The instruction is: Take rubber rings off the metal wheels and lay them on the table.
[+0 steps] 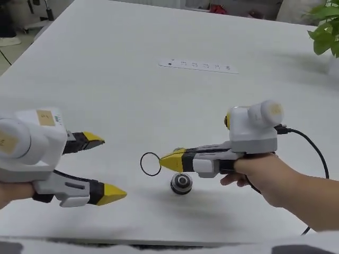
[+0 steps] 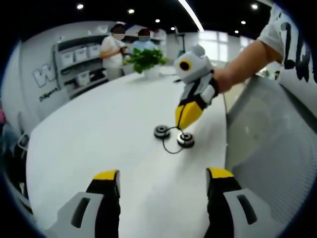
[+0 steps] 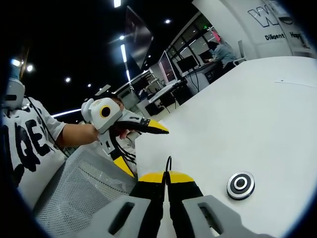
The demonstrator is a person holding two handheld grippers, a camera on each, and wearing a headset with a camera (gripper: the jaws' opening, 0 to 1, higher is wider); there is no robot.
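**Ring pinched in right gripper; left gripper open, holding nothing**

Left gripper [image 1: 104,166] sits at the left edge of the head view, over the white table [image 1: 132,95]. Its jaws are spread wide with nothing between the yellow tips. Its own view agrees [image 2: 163,174]: the tips are well apart, with bare table between them.

Centre of the head view: the black rubber ring [image 1: 141,164] shows as a thin loop sticking out leftward from the tip of the right gripper [image 1: 170,161]. A metal wheel [image 1: 181,183] lies flat on the table just beside that tip, on the side nearer the person, apart from the ring.

The left gripper view shows that metal wheel [image 2: 185,140] and a second wheel [image 2: 162,131] close together on the table. The rubber ring [image 2: 166,144] hangs in a loop from the right gripper's tip [image 2: 187,115] between them. Cannot tell whether the loop touches the table or either wheel.

Right side: the right gripper's jaws are closed tight on the ring. In its own view [image 3: 167,174] the yellow tips press together, and the ring's edge [image 3: 169,162] stands up out of the seam. One wheel [image 3: 240,185] lies on the table to the right there; cannot tell which of the two. The left gripper [image 3: 141,148] shows beyond, jaws apart.

A hand [image 1: 265,177] grips the right gripper's handle, and a black cable [image 1: 312,145] trails from its back. A socket strip [image 1: 197,65] is set in the far table, and a plant [image 1: 324,29] fills the top right corner.
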